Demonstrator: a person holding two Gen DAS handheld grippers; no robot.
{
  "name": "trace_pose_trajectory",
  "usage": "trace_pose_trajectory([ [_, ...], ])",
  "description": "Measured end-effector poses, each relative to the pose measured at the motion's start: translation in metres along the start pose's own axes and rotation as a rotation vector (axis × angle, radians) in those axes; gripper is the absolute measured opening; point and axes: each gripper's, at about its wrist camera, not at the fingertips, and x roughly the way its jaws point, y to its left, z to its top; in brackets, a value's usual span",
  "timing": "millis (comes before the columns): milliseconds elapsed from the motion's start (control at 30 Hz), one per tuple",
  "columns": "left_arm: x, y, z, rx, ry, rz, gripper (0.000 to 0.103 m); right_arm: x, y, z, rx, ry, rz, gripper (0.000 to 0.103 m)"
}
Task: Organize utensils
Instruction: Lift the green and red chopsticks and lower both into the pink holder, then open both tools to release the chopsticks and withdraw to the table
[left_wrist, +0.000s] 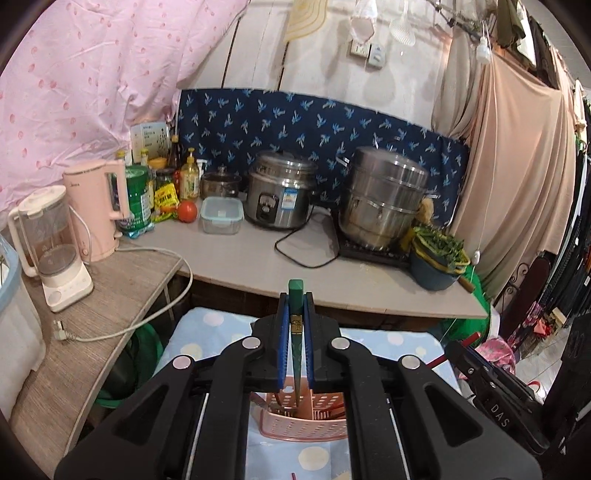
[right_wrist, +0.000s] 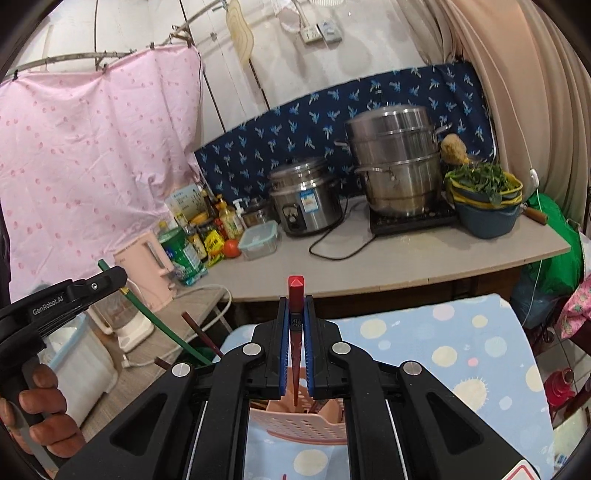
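My left gripper (left_wrist: 295, 300) is shut on a green chopstick (left_wrist: 296, 291), which stands upright between the blue pads. Its lower tip hangs over the pink perforated utensil holder (left_wrist: 303, 424) on the dotted blue cloth. My right gripper (right_wrist: 295, 300) is shut on a red chopstick (right_wrist: 296, 286), also upright, with its tip just above the same holder (right_wrist: 295, 424). In the right wrist view the left gripper (right_wrist: 116, 276) shows at the left, held by a hand (right_wrist: 40, 410), with the green chopstick (right_wrist: 166, 328) slanting down from it. Two dark chopsticks (right_wrist: 201, 334) stick up beside it.
Behind the blue cloth (right_wrist: 461, 350) runs a grey counter (left_wrist: 258, 266) with a rice cooker (left_wrist: 280, 199), a steel steamer (left_wrist: 384, 199), a food box (left_wrist: 221, 215), bottles and a basin of greens (left_wrist: 437, 258). A pink kettle (left_wrist: 98, 210) and a blender (left_wrist: 55, 254) stand at the left.
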Motion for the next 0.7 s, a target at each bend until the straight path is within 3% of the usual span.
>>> trace_pose_trajectory([
  [333,0.030,-0.002,-0.021,0.030,0.042,0.036,0.007,0.024,0.002,-0.015,-0.025,0.059,-0.011,0.008],
  [433,0.031,-0.003,-0.023,0.039,0.046,0.038,0.008,0.021,0.001,-0.016,-0.020,0.050,-0.015,0.019],
  [567,0.027,-0.005,-0.026,0.049,0.033,0.053,0.026,0.015,0.004,-0.014,-0.037,0.034,-0.020,0.020],
  [700,0.020,-0.006,-0.027,0.056,0.018,0.063,0.031,0.006,0.008,-0.013,-0.043,0.019,-0.015,0.023],
])
